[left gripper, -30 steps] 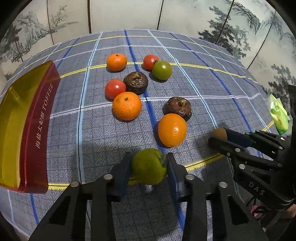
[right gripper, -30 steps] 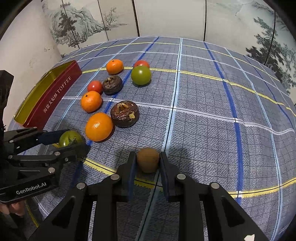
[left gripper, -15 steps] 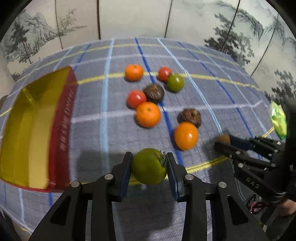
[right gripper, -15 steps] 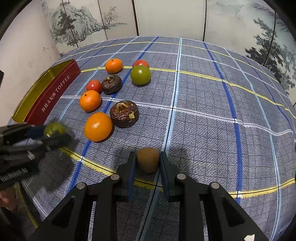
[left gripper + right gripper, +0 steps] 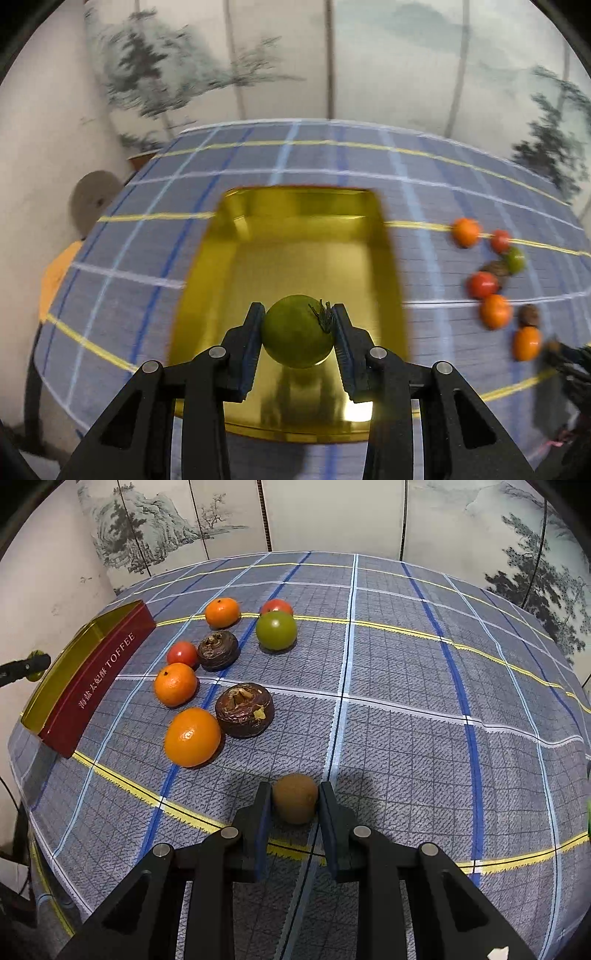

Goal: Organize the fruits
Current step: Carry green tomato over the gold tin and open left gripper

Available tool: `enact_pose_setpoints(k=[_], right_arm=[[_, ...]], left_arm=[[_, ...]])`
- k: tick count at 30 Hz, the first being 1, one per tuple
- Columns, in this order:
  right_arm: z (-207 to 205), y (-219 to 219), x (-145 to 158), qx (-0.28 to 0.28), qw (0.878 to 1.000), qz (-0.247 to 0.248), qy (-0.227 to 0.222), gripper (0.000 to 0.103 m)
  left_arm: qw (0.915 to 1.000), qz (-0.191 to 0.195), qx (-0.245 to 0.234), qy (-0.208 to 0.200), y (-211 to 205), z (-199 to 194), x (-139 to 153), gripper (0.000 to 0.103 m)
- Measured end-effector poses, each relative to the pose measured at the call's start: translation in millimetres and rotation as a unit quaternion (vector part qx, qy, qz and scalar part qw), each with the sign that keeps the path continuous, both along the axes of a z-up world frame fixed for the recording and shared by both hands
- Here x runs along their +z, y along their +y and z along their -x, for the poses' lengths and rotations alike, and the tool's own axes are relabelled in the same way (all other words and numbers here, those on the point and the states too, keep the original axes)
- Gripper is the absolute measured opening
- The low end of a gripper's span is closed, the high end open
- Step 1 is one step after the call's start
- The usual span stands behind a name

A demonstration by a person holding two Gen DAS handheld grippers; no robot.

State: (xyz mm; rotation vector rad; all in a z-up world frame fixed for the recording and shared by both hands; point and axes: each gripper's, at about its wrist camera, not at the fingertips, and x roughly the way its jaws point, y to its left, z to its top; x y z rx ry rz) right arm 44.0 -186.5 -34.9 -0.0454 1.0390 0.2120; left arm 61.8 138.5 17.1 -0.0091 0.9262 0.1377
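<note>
My left gripper (image 5: 298, 332) is shut on a green tomato (image 5: 295, 336) and holds it above the gold inside of the red toffee tin (image 5: 295, 251). The tin also shows in the right wrist view (image 5: 92, 675), with the left gripper (image 5: 33, 664) over its far side. My right gripper (image 5: 294, 805) is shut on a brown kiwi (image 5: 295, 797) just above the checked tablecloth. Loose fruit lies on the cloth: three oranges (image 5: 191, 736), two red tomatoes (image 5: 181, 653), another green tomato (image 5: 276, 630) and two dark brown fruits (image 5: 244, 709).
The checked tablecloth (image 5: 406, 686) covers a table whose edge drops off at the left and front. A painted folding screen (image 5: 332, 517) stands behind the table. The fruit cluster also shows at the right of the left wrist view (image 5: 495, 288).
My left gripper has swung left with the green tomato, from beside the fruit cluster to over the tin. The right gripper has stayed in place, holding the kiwi.
</note>
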Motion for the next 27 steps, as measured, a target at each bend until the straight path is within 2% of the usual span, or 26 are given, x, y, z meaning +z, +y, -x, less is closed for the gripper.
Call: enact_pose_setpoints(k=[5,27], right_arm=[[-0.4,1.6,0.0,-0.003,1.000,0.004,0.000,0.023],[-0.3,5.1,1.1,-0.008,1.000,0.015,0.005,0.023]], left_arm=[[0.9994,-0.010,0.020,0.025,29.9,1.6,-22.6,0.038],[0.9974,-0.011,0.009,0.071,28.0,3.1,-56.3,0.038]])
